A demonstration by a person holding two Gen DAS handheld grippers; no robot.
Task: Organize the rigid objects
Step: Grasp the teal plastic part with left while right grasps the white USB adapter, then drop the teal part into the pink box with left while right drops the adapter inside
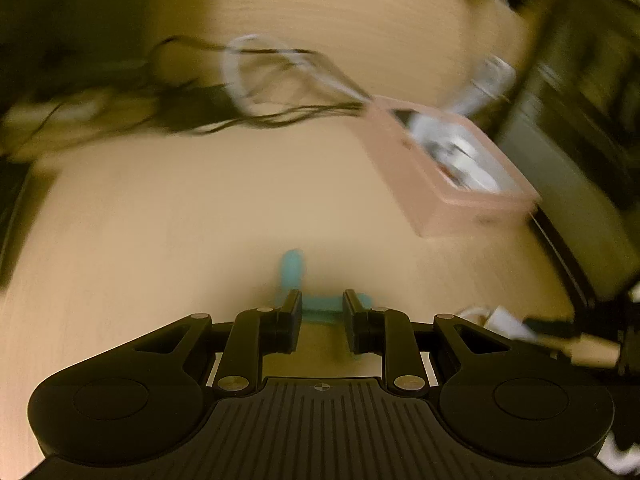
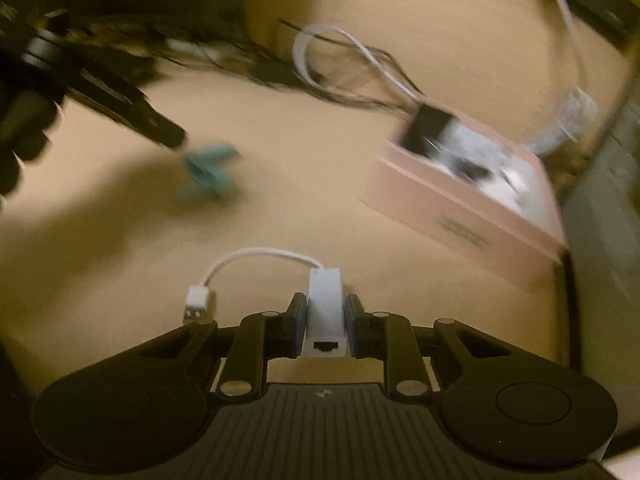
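Right gripper (image 2: pixel 325 316) is clamped on the white adapter (image 2: pixel 325 300), pads pressed on its two sides, port end facing the camera; its short cable and plug (image 2: pixel 197 297) dangle to one side. The pink box (image 2: pixel 472 204), already holding white items, lies on the desk (image 2: pixel 280 224) ahead of this gripper and off to one side. Judged step: carrying the adapter to the box. The grip is best kept firm, the adapter brought above the open top, and the dangling plug cleared over the rim before release.

Left gripper (image 1: pixel 322 312) stands partly apart, bracketing the teal clip (image 1: pixel 294 272), which lies on the desk well short of the box; contact cannot be told through blur.
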